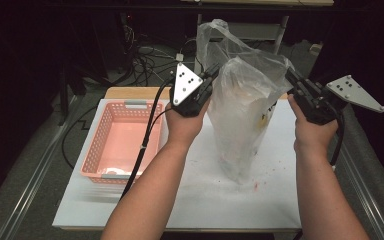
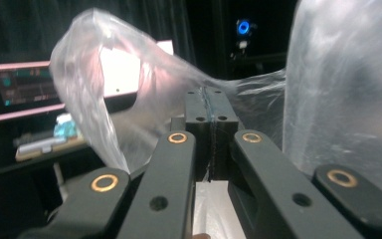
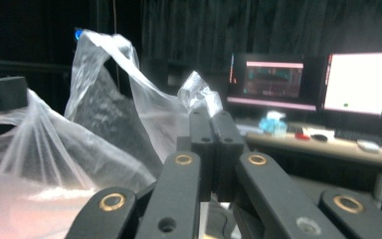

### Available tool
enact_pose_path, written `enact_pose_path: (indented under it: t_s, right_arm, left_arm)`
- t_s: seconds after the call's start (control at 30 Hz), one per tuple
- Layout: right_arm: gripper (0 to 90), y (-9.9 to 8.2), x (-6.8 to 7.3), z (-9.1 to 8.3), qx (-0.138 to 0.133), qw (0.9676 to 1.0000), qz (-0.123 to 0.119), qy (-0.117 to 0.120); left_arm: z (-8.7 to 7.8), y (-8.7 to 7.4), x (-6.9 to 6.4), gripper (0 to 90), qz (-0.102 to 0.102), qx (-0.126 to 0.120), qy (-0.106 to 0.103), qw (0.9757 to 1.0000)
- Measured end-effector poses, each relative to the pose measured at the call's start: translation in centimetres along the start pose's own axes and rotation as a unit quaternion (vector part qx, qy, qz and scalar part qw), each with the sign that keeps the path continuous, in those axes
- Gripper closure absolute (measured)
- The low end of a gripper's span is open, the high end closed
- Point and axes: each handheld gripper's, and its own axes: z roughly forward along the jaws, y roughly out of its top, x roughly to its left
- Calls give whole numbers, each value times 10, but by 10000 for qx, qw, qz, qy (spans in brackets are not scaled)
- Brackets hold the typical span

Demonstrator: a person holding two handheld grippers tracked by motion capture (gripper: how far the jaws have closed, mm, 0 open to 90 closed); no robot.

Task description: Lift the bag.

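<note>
I hold a clear plastic bag [image 1: 245, 110] upright over the white bench [image 1: 190, 200], its bottom sagging just at the surface. My left claw [image 1: 211, 75] is pinching the bag's rim on one side; my right claw [image 1: 289, 76] is pinching the opposite rim. A pink basket [image 1: 96, 145] sits to the left. To do this well, I judge both claws should lift evenly, keeping the mouth taut so whatever is inside stays put.
</note>
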Motion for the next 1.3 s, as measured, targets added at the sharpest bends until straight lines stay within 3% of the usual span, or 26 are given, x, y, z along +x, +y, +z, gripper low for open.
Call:
enact_pose_path:
  t_s: [0.13, 0.37, 0.47, 0.6, 0.73, 0.77, 0.9, 1.17, 1.3]
  right_arm:
    - [900, -24, -2, 4, 322, 9995, 52, 8]
    - [900, -72, 4, 9, 1000, 9949, -35, 124]
    - [900, -88, 5, 9, 1216, 9925, -21, 133]
    - [900, -105, 4, 8, 1449, 9894, 9, 136]
    - [877, -107, 2, 3, 1469, 9890, 53, 154]
    - [874, -106, 2, 0, 1426, 9896, 33, 161]
    - [850, -98, 1, -12, 1290, 9914, 64, 206]
    - [816, -87, 3, -40, 1156, 9926, -39, 367]
    - [775, -94, 7, -48, 1347, 9897, -95, 477]
  left_arm:
    - [-4, -25, 9, 881, -201, 257, 79, 9994]
    - [-27, -60, 21, 853, -166, 901, 198, 9956]
    - [-39, -72, 23, 788, -100, 1078, 216, 9939]
    - [-55, -83, 23, 689, -174, 1237, 176, 9920]
    - [-70, -87, 17, 645, -181, 1328, 86, 9909]
    - [-74, -88, 14, 631, -272, 1386, 18, 9900]
    - [-87, -89, 10, 574, -406, 1363, 2, 9898]
    - [-116, -93, 2, 461, -440, 1470, -100, 9881]
    - [-121, -105, -3, 377, -622, 1774, -209, 9820]
